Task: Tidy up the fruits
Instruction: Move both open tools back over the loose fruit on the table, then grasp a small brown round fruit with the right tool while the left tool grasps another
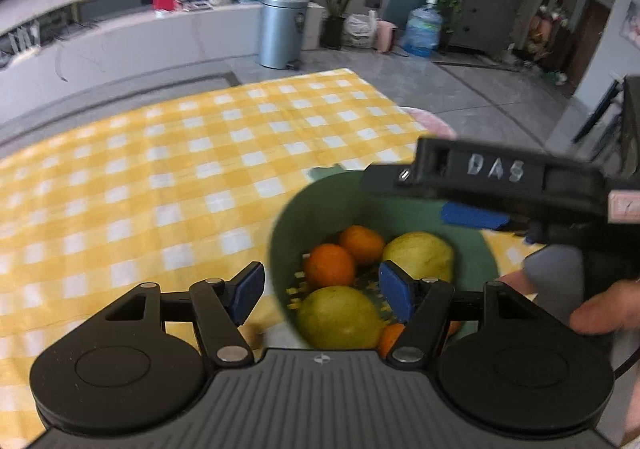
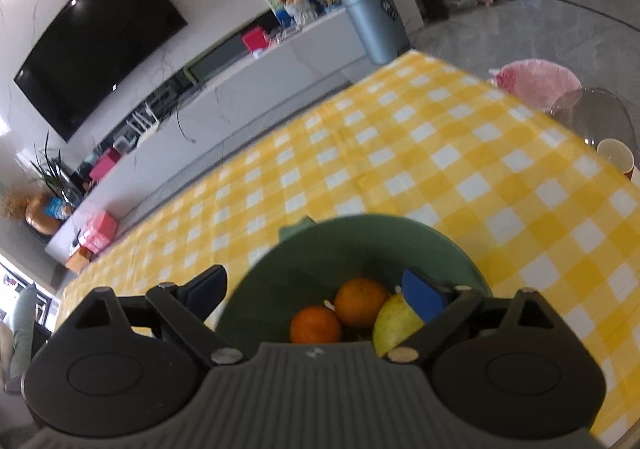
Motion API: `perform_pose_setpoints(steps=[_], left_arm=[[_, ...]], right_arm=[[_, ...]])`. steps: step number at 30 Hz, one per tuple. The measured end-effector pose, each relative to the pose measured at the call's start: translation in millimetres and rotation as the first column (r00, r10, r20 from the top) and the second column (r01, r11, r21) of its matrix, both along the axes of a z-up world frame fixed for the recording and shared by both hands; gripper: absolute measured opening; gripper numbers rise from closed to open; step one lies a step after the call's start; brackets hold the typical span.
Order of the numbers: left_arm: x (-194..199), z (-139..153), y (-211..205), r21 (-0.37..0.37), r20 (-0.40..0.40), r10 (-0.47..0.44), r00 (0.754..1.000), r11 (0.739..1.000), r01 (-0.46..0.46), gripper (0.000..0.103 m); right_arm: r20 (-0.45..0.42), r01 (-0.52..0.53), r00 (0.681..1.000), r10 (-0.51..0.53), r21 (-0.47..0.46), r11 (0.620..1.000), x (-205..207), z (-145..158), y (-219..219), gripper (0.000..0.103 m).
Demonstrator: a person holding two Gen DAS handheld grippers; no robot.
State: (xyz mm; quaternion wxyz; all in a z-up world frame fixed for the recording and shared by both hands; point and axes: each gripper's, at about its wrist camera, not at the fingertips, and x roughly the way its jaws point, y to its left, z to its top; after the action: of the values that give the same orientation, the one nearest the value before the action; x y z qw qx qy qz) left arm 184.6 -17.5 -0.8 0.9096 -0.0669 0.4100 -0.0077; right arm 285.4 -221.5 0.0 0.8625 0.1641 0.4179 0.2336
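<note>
A green bowl (image 1: 288,217) stands on the yellow checked tablecloth and holds several fruits: oranges (image 1: 329,265) and yellow-green pears (image 1: 338,315). My left gripper (image 1: 322,293) is open and straddles the bowl's near-left wall, one pad outside and one inside above the fruit. From the right, the other tool's black housing (image 1: 496,169) reaches over the bowl's far rim, held by a hand (image 1: 600,313). In the right wrist view my right gripper (image 2: 316,293) is wide open over the bowl (image 2: 440,239), its right pad above a pear (image 2: 394,325) beside two oranges (image 2: 361,301). Neither gripper holds any fruit.
The tablecloth (image 2: 400,153) stretches far and left of the bowl. A paper cup (image 2: 616,157), a clear plastic piece (image 2: 592,113) and a pink bag (image 2: 536,83) sit past the table's right edge. A grey bin (image 1: 282,31) stands on the floor beyond.
</note>
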Motion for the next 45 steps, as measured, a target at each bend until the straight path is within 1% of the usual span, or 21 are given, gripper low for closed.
perform_pose_setpoints(steps=[2, 6, 8, 11, 12, 14, 15, 17, 21, 22, 23, 24, 26, 28, 29, 30, 32, 35, 37, 41, 45], left_arm=[[-8, 5, 2, 0.020, -0.001, 0.009, 1.000, 1.000, -0.008, 0.077], [-29, 16, 12, 0.037, 0.007, 0.035, 0.999, 0.999, -0.035, 0.077], [-40, 20, 19, 0.047, 0.004, 0.053, 0.999, 0.998, -0.053, 0.077], [-57, 24, 33, 0.048, -0.006, 0.095, 0.995, 0.994, -0.095, 0.077], [-62, 25, 39, 0.047, -0.009, 0.111, 0.994, 0.993, -0.111, 0.077], [-74, 26, 53, 0.042, -0.017, 0.154, 0.988, 0.987, -0.153, 0.077], [-80, 26, 61, 0.037, -0.023, 0.179, 0.984, 0.983, -0.178, 0.077], [-92, 24, 80, 0.011, -0.037, 0.239, 0.970, 0.971, -0.239, 0.077], [-119, 16, 115, -0.033, -0.063, 0.328, 0.943, 0.943, -0.331, 0.077], [-125, 12, 124, -0.046, -0.068, 0.348, 0.935, 0.935, -0.352, 0.077], [-130, 8, 132, -0.064, -0.072, 0.370, 0.926, 0.925, -0.374, 0.076], [-134, 4, 140, -0.083, -0.079, 0.393, 0.916, 0.913, -0.398, 0.075], [-142, -4, 155, -0.118, -0.094, 0.433, 0.897, 0.890, -0.441, 0.071], [-145, -12, 168, -0.145, -0.111, 0.452, 0.885, 0.874, -0.464, 0.071], [-148, -14, 173, -0.152, -0.115, 0.458, 0.882, 0.869, -0.471, 0.071], [-150, -17, 177, -0.158, -0.117, 0.464, 0.878, 0.864, -0.478, 0.071], [-152, -22, 185, -0.169, -0.126, 0.473, 0.872, 0.856, -0.489, 0.071], [-154, -27, 192, -0.183, -0.127, 0.463, 0.877, 0.858, -0.479, 0.071], [-153, -33, 197, -0.201, -0.136, 0.462, 0.877, 0.854, -0.481, 0.071], [-153, -42, 202, -0.224, -0.153, 0.455, 0.877, 0.848, -0.480, 0.071], [-152, -47, 206, -0.249, -0.156, 0.463, 0.873, 0.836, -0.488, 0.071]], right_arm=[[0.012, 0.000, 1.000, 0.000, 0.020, 1.000, -5, 5, 2, 0.091], [0.032, -0.017, 0.999, 0.016, 0.024, 1.000, -20, 16, 12, 0.091], [0.025, -0.042, 0.999, 0.041, 0.031, 0.999, -28, 20, 19, 0.088], [0.042, -0.090, 0.995, 0.089, 0.026, 0.996, -43, 28, 34, 0.084], [0.050, -0.102, 0.994, 0.101, 0.020, 0.995, -48, 32, 39, 0.079], [0.065, -0.131, 0.989, 0.130, 0.006, 0.991, -61, 38, 51, 0.073], [0.069, -0.147, 0.987, 0.146, 0.005, 0.989, -67, 40, 57, 0.064], [0.068, -0.191, 0.979, 0.190, 0.011, 0.982, -80, 42, 70, 0.056], [0.061, -0.272, 0.960, 0.273, -0.032, 0.962, -104, 38, 96, 0.050], [0.044, -0.279, 0.959, 0.281, -0.043, 0.959, -109, 34, 101, 0.047], [0.025, -0.289, 0.957, 0.291, -0.044, 0.956, -113, 30, 105, 0.041], [0.005, -0.306, 0.952, 0.306, -0.038, 0.951, -118, 25, 109, 0.038], [-0.041, -0.350, 0.936, 0.349, -0.022, 0.937, -126, 13, 119, 0.035], [-0.091, -0.389, 0.918, 0.385, -0.028, 0.921, -133, -1, 130, 0.033], [-0.113, -0.404, 0.911, 0.397, -0.043, 0.914, -137, -8, 138, 0.031], [-0.126, -0.412, 0.907, 0.402, -0.065, 0.909, -141, -13, 145, 0.023], [-0.134, -0.397, 0.915, 0.382, -0.113, 0.911, -147, -25, 159, 0.015], [-0.178, -0.418, 0.903, 0.391, -0.152, 0.896, -149, -40, 177, 0.015], [-0.197, -0.431, 0.896, 0.397, -0.173, 0.886, -151, -47, 185, 0.015], [-0.203, -0.439, 0.895, 0.397, -0.240, 0.866, -157, -53, 201, 0.019], [-0.203, -0.435, 0.897, 0.393, -0.243, 0.867, -155, -60, 206, 0.024]])
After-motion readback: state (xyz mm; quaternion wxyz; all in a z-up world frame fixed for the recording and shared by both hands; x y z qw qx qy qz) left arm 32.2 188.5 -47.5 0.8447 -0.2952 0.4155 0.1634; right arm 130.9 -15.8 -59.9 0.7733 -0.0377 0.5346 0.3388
